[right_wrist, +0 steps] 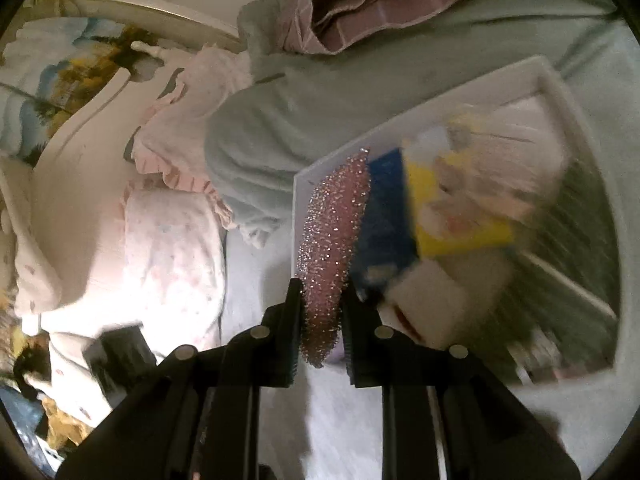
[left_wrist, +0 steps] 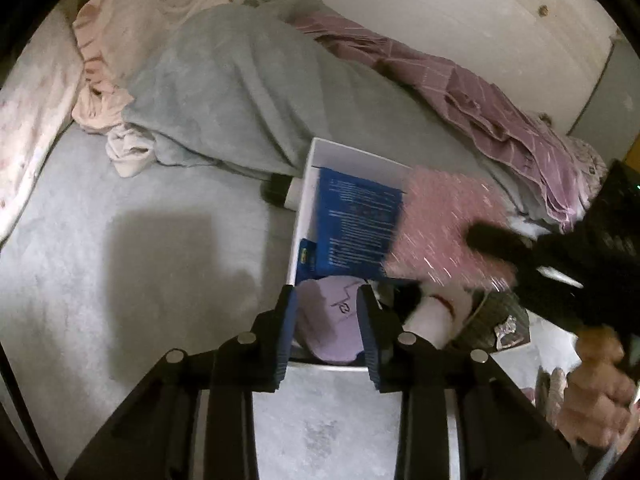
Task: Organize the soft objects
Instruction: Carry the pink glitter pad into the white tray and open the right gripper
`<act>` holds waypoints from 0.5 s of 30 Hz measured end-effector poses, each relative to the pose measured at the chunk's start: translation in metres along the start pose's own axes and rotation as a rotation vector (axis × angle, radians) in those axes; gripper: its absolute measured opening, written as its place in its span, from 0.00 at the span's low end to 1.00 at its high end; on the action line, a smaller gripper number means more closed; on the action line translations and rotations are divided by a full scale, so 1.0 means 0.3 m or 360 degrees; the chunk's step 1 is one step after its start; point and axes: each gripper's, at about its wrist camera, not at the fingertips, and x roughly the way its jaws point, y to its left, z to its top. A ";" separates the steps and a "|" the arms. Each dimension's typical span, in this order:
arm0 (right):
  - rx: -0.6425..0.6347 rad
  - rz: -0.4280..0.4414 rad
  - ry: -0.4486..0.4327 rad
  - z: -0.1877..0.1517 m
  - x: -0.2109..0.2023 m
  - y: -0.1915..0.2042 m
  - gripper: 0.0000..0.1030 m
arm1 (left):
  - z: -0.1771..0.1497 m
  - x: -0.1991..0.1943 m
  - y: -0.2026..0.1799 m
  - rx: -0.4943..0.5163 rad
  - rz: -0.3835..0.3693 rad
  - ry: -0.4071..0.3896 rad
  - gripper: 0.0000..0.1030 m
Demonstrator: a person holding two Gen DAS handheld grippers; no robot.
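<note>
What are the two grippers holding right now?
Left gripper: jaws around a lilac cloth in the white box; whether they press it cannot be told.
Right gripper: shut on a sparkly pink scrubber.

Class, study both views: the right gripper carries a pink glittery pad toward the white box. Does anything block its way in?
Nothing visible does. The right gripper holds the pink glittery pad over the open white box, above a blue packet.

Glittery rough pink scrubber (right_wrist: 332, 236), fleecy grey blanket (left_wrist: 240, 92)
</note>
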 end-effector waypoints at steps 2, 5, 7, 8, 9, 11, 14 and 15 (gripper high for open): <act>0.0027 -0.0033 0.0024 0.042 0.069 -0.011 0.20 | -0.001 0.018 0.008 -0.0011 -0.0045 0.0026 0.29; 0.0029 -0.0059 0.0116 0.094 0.174 -0.028 0.21 | -0.008 0.032 0.008 0.0003 -0.0049 0.0048 0.29; 0.0049 -0.0149 0.0175 0.115 0.233 -0.044 0.25 | -0.010 0.036 0.010 0.0005 -0.0056 0.0049 0.29; 0.0054 -0.0200 0.0195 0.129 0.259 -0.053 0.28 | -0.011 0.036 0.013 0.0001 -0.0067 0.0048 0.29; 0.0063 -0.0224 0.0194 0.138 0.268 -0.058 0.31 | -0.011 0.035 0.014 -0.0002 -0.0070 0.0048 0.29; 0.0087 -0.0225 0.0202 0.151 0.265 -0.058 0.39 | -0.014 0.035 0.015 -0.0004 -0.0076 0.0049 0.29; 0.0082 -0.0372 0.0161 0.143 0.207 -0.019 0.76 | -0.017 0.027 0.005 0.0007 -0.0051 0.0052 0.29; 0.0040 -0.0429 0.0119 0.140 0.185 0.002 0.77 | -0.015 0.029 -0.001 0.0014 -0.0048 0.0052 0.29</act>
